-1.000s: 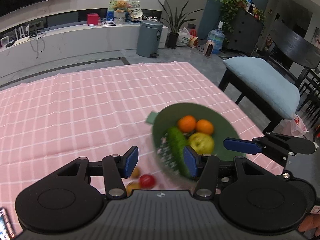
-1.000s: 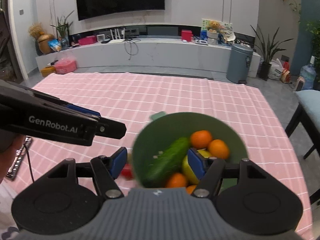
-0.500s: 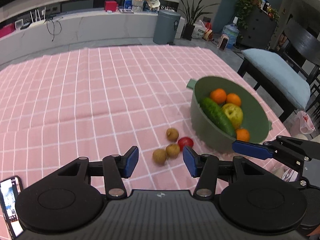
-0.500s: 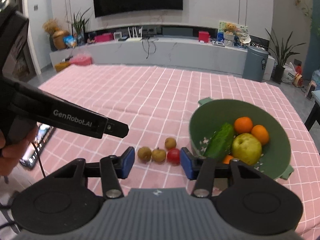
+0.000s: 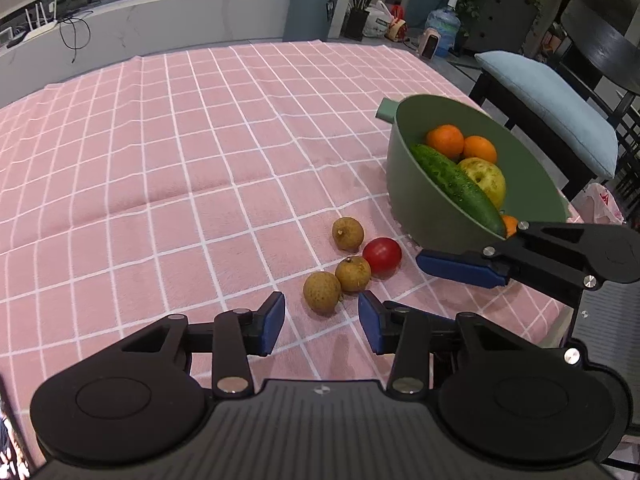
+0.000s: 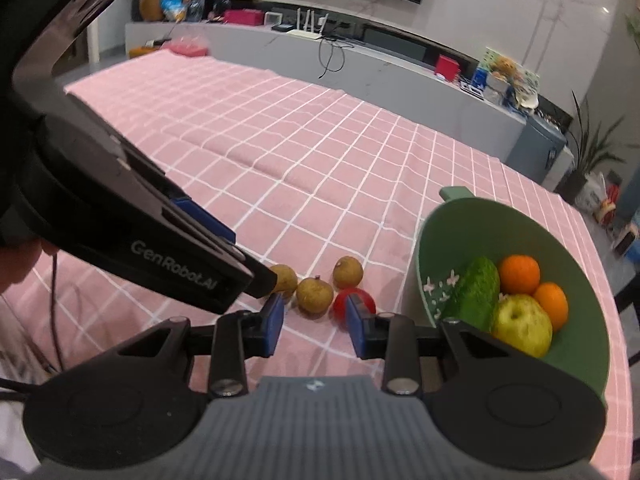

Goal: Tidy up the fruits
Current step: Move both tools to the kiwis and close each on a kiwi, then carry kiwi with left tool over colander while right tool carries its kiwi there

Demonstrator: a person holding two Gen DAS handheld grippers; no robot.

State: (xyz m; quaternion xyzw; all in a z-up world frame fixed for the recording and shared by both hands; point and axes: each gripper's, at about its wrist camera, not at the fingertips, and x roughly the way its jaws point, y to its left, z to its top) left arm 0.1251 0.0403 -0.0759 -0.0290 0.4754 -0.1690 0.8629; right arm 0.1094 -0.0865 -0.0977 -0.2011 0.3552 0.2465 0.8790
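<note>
Left wrist view: my left fingers point(image 5: 322, 322) have just been narrowing, part open and empty, just short of the nearest longan point(image 5: 322, 292); two more longans and a red tomato point(image 5: 382, 255) lie beside the green bowl point(image 5: 416, 204) on the table point(image 5: 160, 160). Right wrist view: my right fingers point(image 6: 315, 326) have just been closing too, gap small, nothing held, near the tomato point(image 6: 342, 304). I judge this the reach; next, each must straddle one fruit.
</note>
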